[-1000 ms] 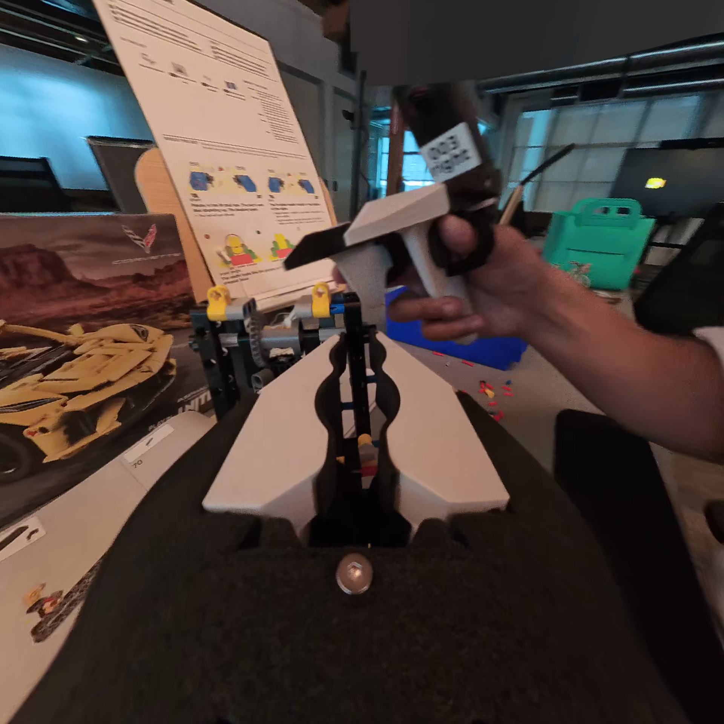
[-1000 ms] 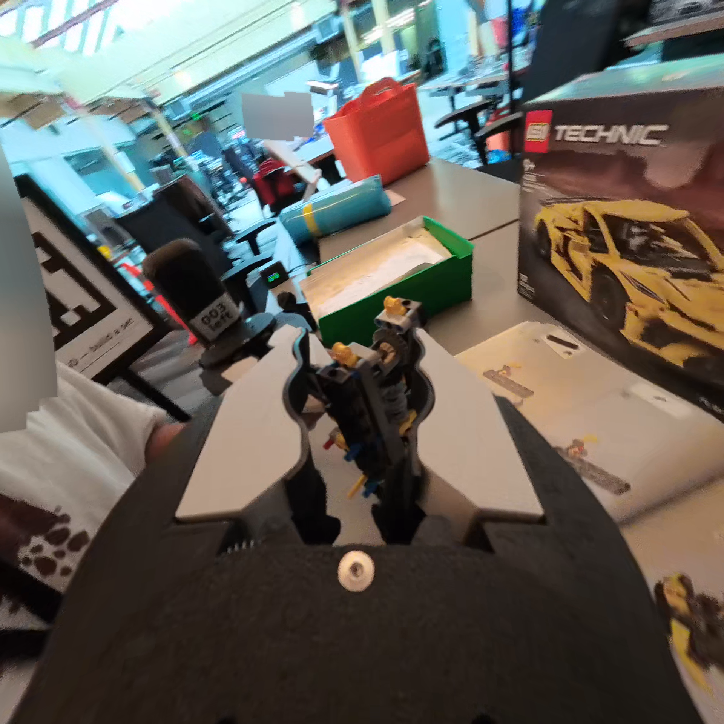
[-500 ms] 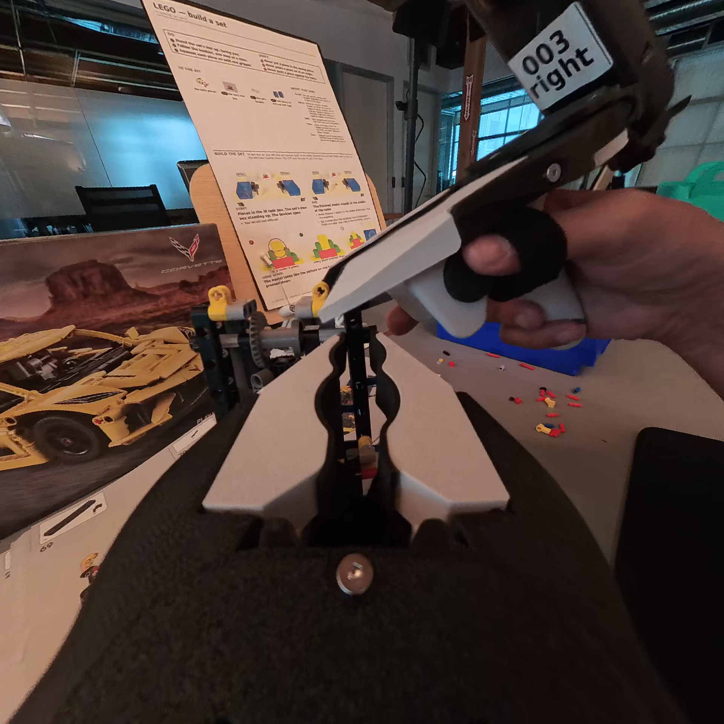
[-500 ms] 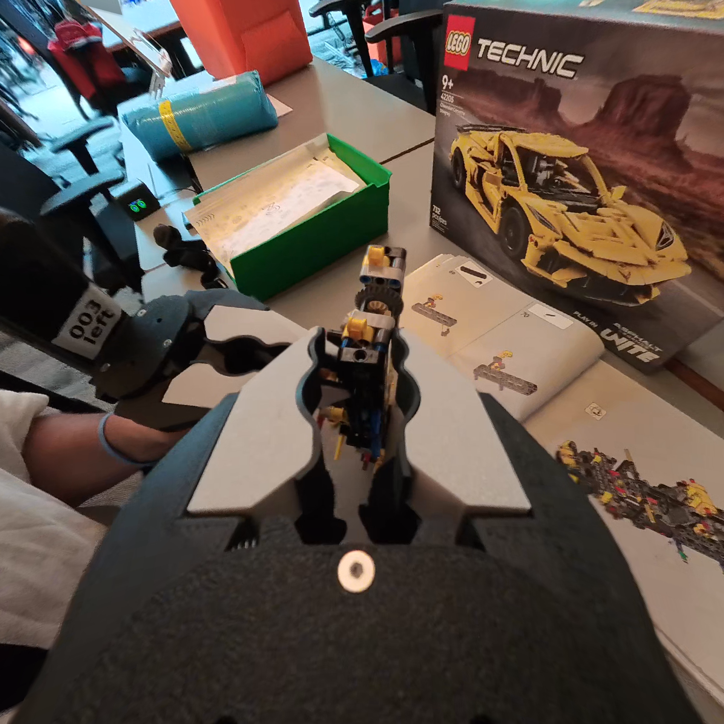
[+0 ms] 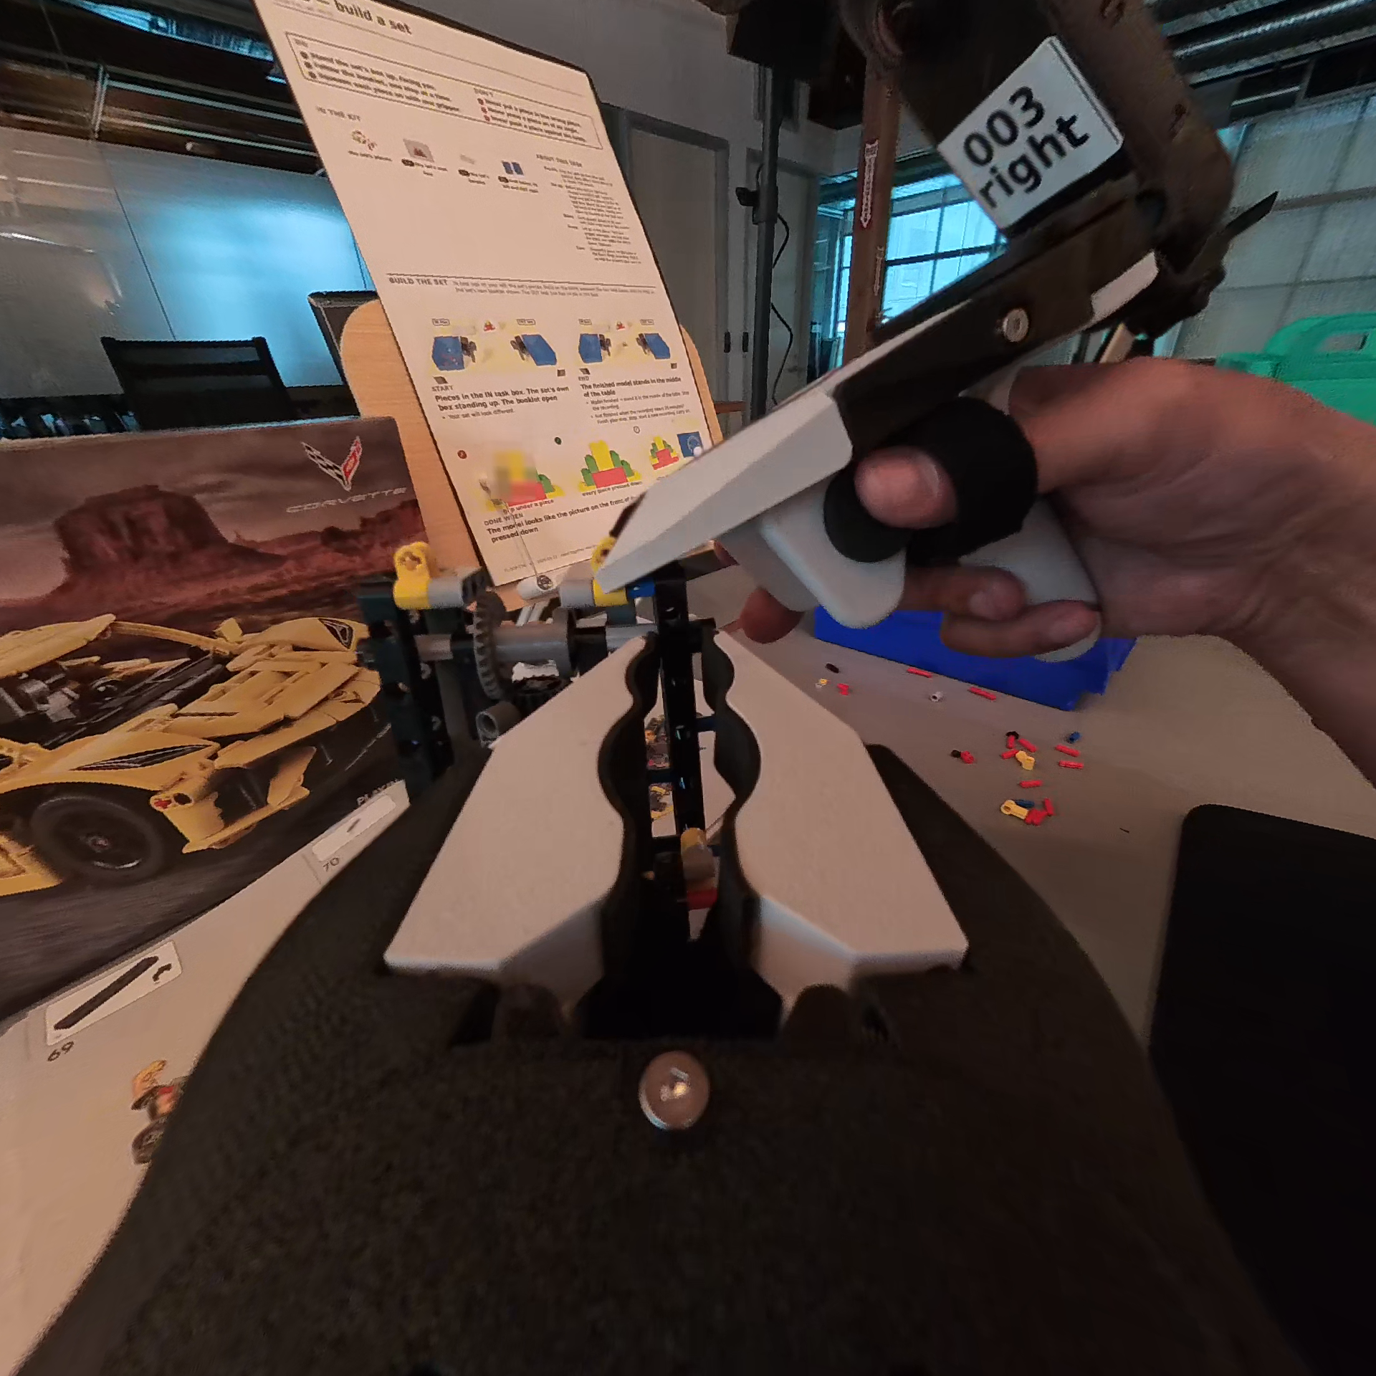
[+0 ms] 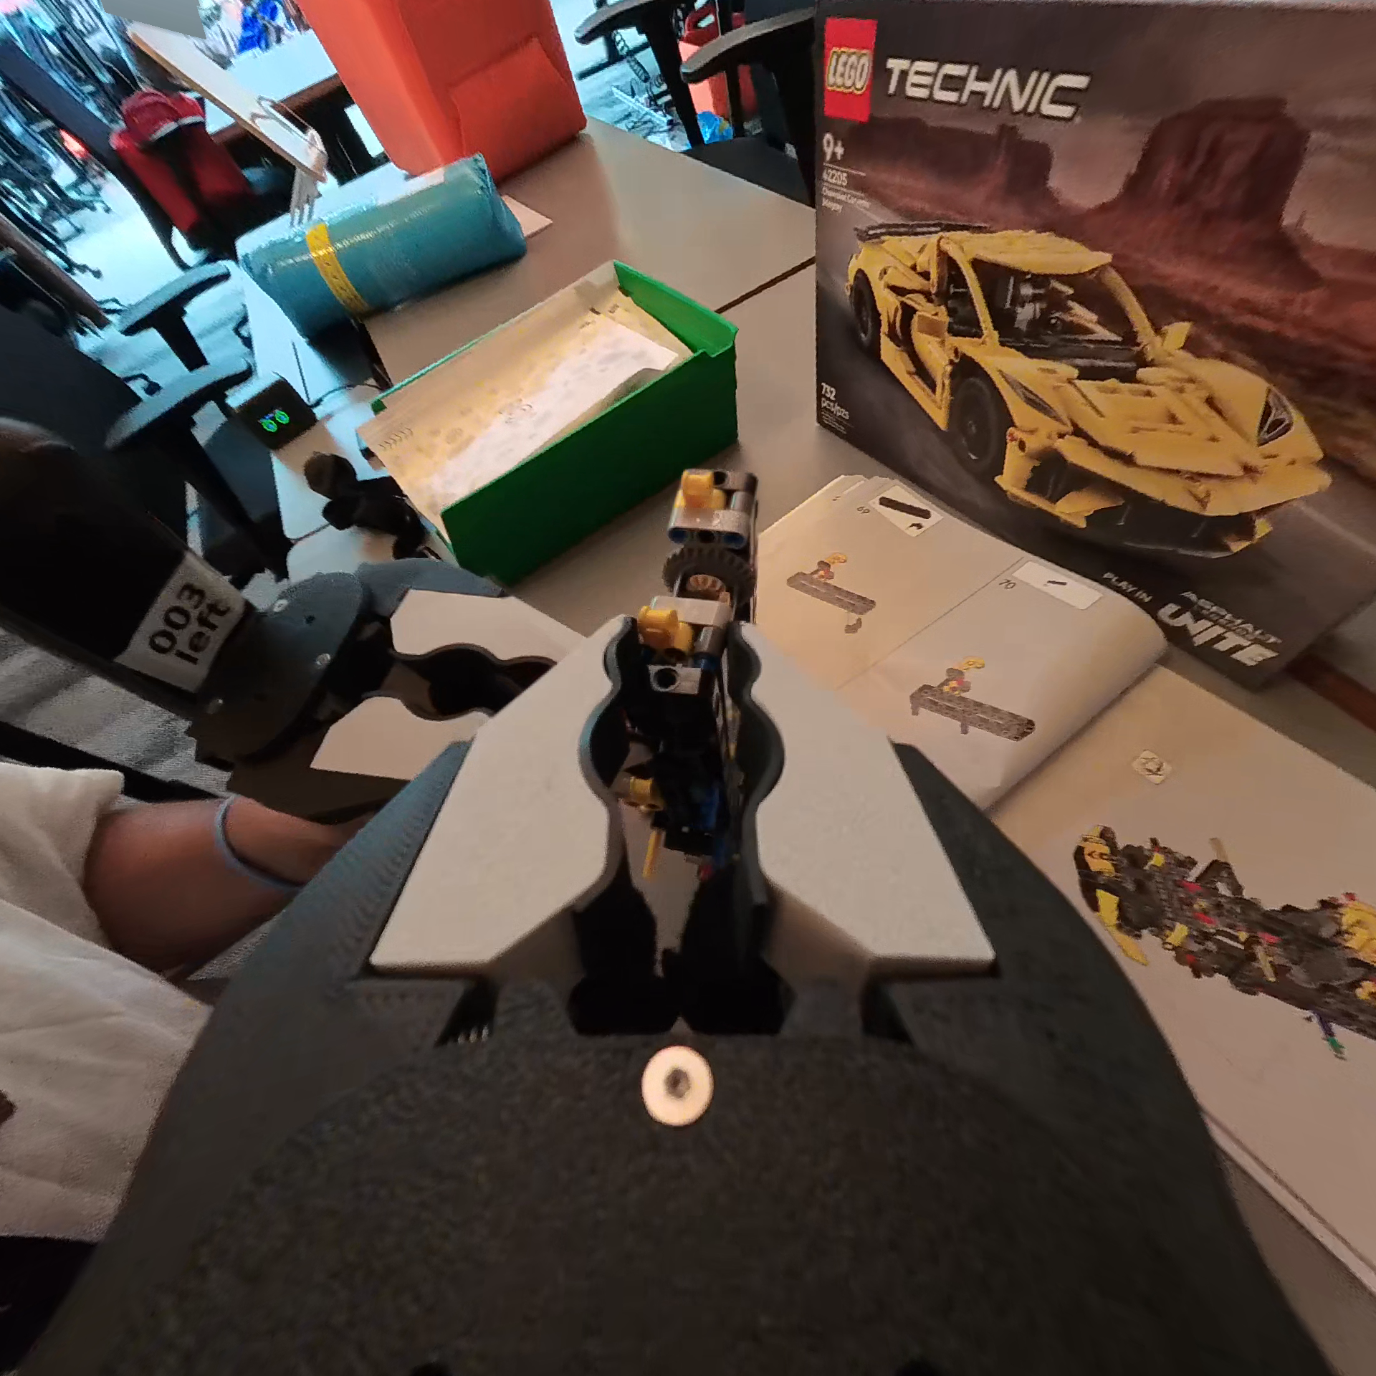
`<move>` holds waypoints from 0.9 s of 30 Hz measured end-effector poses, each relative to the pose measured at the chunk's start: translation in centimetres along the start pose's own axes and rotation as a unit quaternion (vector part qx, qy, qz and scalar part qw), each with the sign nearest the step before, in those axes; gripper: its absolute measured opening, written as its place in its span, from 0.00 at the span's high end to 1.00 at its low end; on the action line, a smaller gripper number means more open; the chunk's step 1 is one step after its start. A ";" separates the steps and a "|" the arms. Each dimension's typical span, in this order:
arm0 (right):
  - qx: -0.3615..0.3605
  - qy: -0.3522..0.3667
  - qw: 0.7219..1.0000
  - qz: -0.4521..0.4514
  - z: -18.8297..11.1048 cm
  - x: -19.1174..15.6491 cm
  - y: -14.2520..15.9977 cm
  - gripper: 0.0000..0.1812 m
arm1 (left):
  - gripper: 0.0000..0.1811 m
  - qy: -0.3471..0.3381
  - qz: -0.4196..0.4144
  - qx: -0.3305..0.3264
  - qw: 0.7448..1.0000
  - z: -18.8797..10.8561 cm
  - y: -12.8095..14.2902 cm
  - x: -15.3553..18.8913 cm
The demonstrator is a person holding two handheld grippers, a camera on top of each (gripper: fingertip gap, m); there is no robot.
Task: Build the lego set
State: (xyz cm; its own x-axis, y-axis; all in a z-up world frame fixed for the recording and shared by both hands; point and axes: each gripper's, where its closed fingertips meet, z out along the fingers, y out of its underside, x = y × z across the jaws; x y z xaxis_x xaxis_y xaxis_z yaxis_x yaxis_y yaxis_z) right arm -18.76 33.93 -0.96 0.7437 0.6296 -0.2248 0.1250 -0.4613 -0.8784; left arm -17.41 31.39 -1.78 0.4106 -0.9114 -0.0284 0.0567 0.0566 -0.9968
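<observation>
Fingers, left gripper (image 5: 674,663): white, closed on a black beam of the lego assembly (image 5: 521,640); the beam runs upright in the narrow gap between them.
Fingers, right gripper (image 6: 677,655): white, closed round the same assembly's dark core, seen end-on in the right wrist view; in the left wrist view this gripper comes in from the upper right, its tip at a yellow connector on top of the build.
Lego assembly: black and dark-grey Technic frame with a grey gear, yellow connectors and blue pins; held above the tabletop (image 6: 670,223) between both grippers, over the instruction booklet (image 6: 931,640).
Hand (image 5: 1191,521): wrapped on the right gripper's grey handle, one finger through a black loop.
Instruction booklet: open flat on the tabletop just in front of the set box (image 6: 1102,246), pages showing build steps.
Set box: upright at the rear, printed with a yellow sports car.
Green bin (image 6: 596,469): left of the box, holding paper sheets and bags.
Printed instruction sheet (image 5: 491,283): leaning on a wooden stand behind the assembly.
Blue bin (image 5: 968,663): right side, behind the hand.
Loose pieces (image 5: 1031,774): small red, yellow and blue parts scattered on the tabletop before the blue bin.
Teal roll (image 6: 380,238): far left, banded in yellow.
</observation>
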 end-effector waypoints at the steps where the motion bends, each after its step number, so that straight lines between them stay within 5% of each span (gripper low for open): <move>1: -0.001 0.005 1.000 -0.005 0.1 0.0 0.0 0.88 | 0.94 0.001 -0.003 0.000 1.000 0.0 0.0 0.0; 8: -0.006 0.026 0.999 -0.034 0.2 0.1 0.0 0.88 | 0.94 0.020 -0.020 0.001 1.000 -0.1 0.0 -0.1; 13: 0.029 -0.044 0.992 -0.118 -2.0 -1.0 -2.0 0.78 | 0.94 0.045 -0.025 0.011 0.999 -0.4 -0.2 -0.2; 20: -0.045 -0.168 0.925 -0.339 -1.6 -2.6 -1.2 0.70 | 0.94 0.094 -0.043 0.024 0.994 -1.2 -0.4 -0.3; 27: -0.140 -0.264 0.864 -0.405 0.0 -1.8 0.8 0.81 | 0.94 0.128 -0.038 0.030 0.991 -1.6 -0.4 0.2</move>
State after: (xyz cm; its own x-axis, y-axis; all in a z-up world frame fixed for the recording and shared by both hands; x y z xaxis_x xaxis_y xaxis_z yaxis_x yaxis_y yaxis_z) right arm -19.97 32.45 -1.29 -0.0558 0.9803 0.1896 0.6731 0.1772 -0.7180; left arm -18.83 30.52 -1.50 0.1595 -0.9870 0.0209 0.1350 0.0008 -0.9908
